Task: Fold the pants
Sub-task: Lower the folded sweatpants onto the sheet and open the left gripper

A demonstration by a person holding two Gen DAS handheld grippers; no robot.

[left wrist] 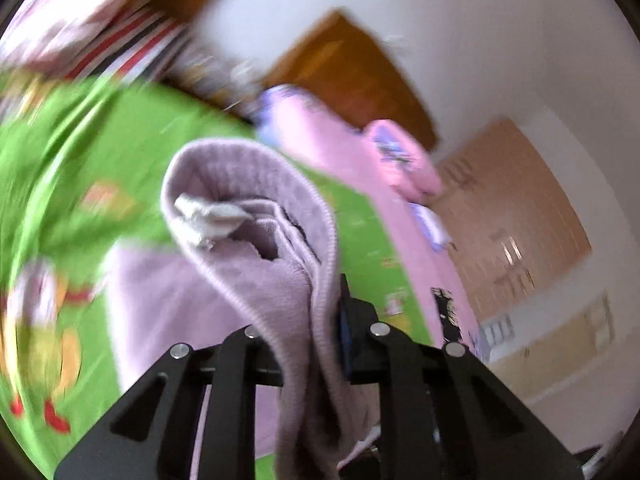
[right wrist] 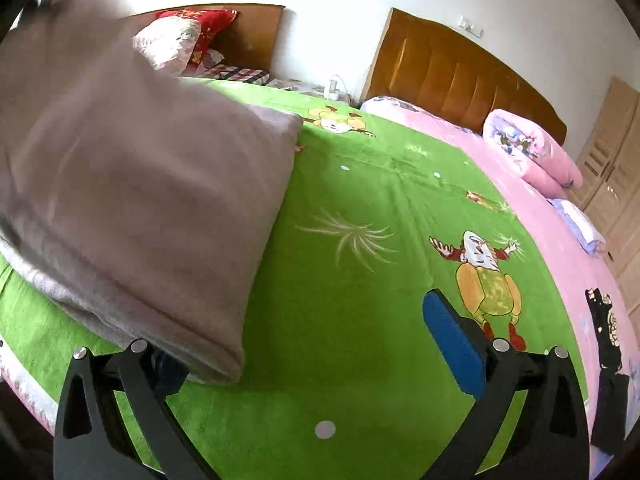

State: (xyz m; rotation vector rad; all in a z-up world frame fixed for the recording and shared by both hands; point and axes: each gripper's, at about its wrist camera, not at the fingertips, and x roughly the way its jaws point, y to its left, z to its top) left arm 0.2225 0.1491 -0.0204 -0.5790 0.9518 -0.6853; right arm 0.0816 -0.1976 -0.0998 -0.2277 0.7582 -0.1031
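The pants (left wrist: 256, 248) are pale lilac fleece with a ribbed waistband. In the left wrist view my left gripper (left wrist: 316, 316) is shut on the waistband and holds it lifted above the green bed cover (left wrist: 100, 148); the view is blurred. A white label shows inside the waist opening. In the right wrist view the pants (right wrist: 140, 208) hang and lie as a folded grey-lilac mass at the left. My right gripper (right wrist: 312, 344) is open, the cloth drapes over its left finger, and its blue-padded right finger (right wrist: 454, 348) is bare.
The green cartoon-print cover (right wrist: 360, 240) spreads over the bed. A pink sheet with a rolled pink quilt (right wrist: 532, 152) lies to the right. A brown headboard (right wrist: 452, 72) and a wooden wardrobe (right wrist: 616, 160) stand behind. Pillows (right wrist: 176, 40) lie at the far left.
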